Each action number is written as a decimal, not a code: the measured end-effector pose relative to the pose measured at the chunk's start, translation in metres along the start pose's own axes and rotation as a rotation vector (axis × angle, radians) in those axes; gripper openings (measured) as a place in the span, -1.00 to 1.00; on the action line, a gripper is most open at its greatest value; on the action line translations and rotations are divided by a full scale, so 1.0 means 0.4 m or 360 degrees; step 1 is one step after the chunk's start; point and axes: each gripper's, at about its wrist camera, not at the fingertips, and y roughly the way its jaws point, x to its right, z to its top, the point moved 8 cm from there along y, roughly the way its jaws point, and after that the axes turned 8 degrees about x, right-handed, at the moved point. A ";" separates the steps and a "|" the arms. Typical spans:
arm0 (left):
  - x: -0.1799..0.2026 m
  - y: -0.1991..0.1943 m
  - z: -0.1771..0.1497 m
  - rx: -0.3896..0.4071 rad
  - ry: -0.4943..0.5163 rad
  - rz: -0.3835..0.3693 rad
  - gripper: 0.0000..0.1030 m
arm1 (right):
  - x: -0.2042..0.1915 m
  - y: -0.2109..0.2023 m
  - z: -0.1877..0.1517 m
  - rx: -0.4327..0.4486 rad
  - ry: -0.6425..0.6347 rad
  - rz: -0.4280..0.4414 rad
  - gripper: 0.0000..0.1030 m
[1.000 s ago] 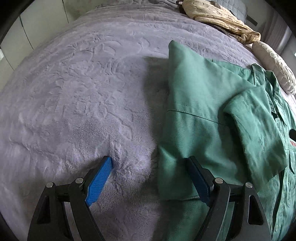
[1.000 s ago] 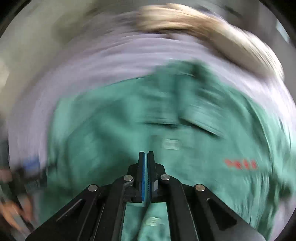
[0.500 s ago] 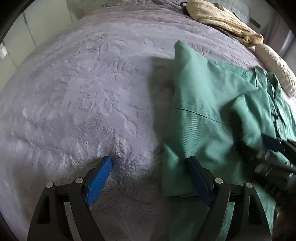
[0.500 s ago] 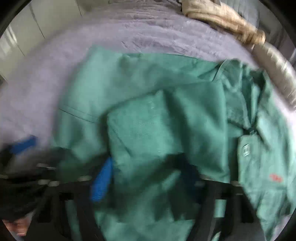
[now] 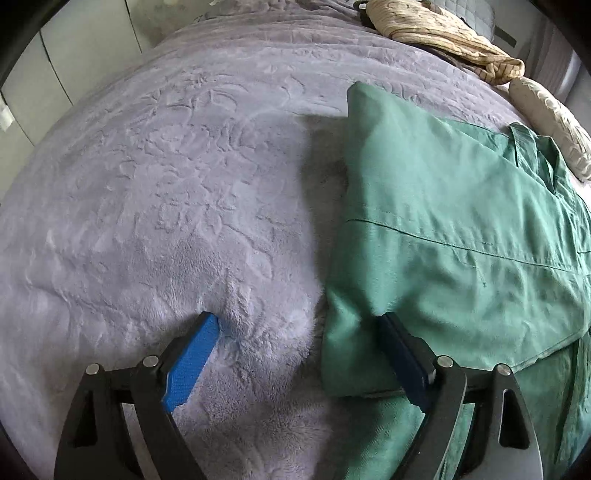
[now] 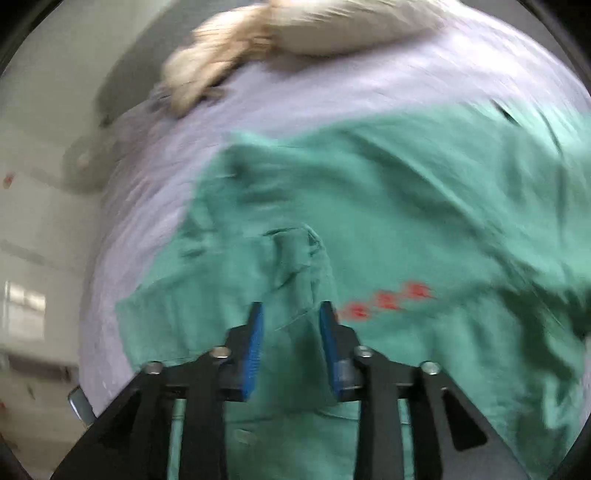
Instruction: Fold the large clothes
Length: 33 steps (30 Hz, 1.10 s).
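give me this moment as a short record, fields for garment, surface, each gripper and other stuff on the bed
garment: green shirt, partly folded, flat on the bed, red lettering on its front
surface: lilac embossed bedspread
left gripper: open wide, straddling the shirt's folded edge, one finger on the bedspread, one on the cloth
right gripper: jaws apart, have just been opening, over the shirt's front, nothing clamped; view blurred
other: beige crumpled cloth and a pale pillow at the far end
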 end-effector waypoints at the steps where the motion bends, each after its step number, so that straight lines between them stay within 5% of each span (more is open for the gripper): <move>1: 0.000 -0.007 0.010 0.0002 0.0009 0.0010 0.74 | 0.022 -0.004 0.002 -0.0009 0.0054 0.0016 0.08; 3: 0.000 -0.023 0.034 0.0041 0.0021 0.0025 0.74 | 0.045 -0.010 -0.022 -0.0039 0.0163 0.0119 0.28; 7: 0.000 -0.031 0.093 0.0089 0.0035 0.0040 0.74 | 0.034 0.008 -0.049 -0.0121 0.0211 0.0247 0.28; 10: -0.015 -0.028 0.130 0.0109 -0.0014 0.0068 0.74 | 0.037 0.041 -0.060 -0.0146 0.0201 0.0205 0.25; 11: -0.018 -0.029 0.134 0.0113 -0.0040 0.0063 0.74 | 0.028 0.039 -0.064 -0.0134 0.0161 0.0185 0.10; 12: -0.018 -0.030 0.133 0.0111 -0.0052 0.0061 0.74 | 0.022 0.041 -0.064 -0.0129 0.0103 0.0142 -0.70; 13: -0.020 -0.027 0.130 0.0102 -0.0049 0.0065 0.74 | 0.025 0.033 -0.068 -0.0130 0.0064 0.0090 -0.83; 19: -0.008 0.020 0.099 0.0056 0.0082 0.0135 0.74 | -0.009 -0.049 -0.020 0.0067 -0.0124 0.0100 -0.86; 27: -0.038 -0.007 0.114 0.0060 0.0056 0.0145 0.74 | 0.122 -0.020 -0.049 0.0058 -0.0185 -0.0238 -1.00; 33: -0.032 -0.066 0.099 0.0053 0.0068 0.0109 0.74 | 0.147 -0.080 -0.071 -0.0032 -0.0149 -0.0147 -0.94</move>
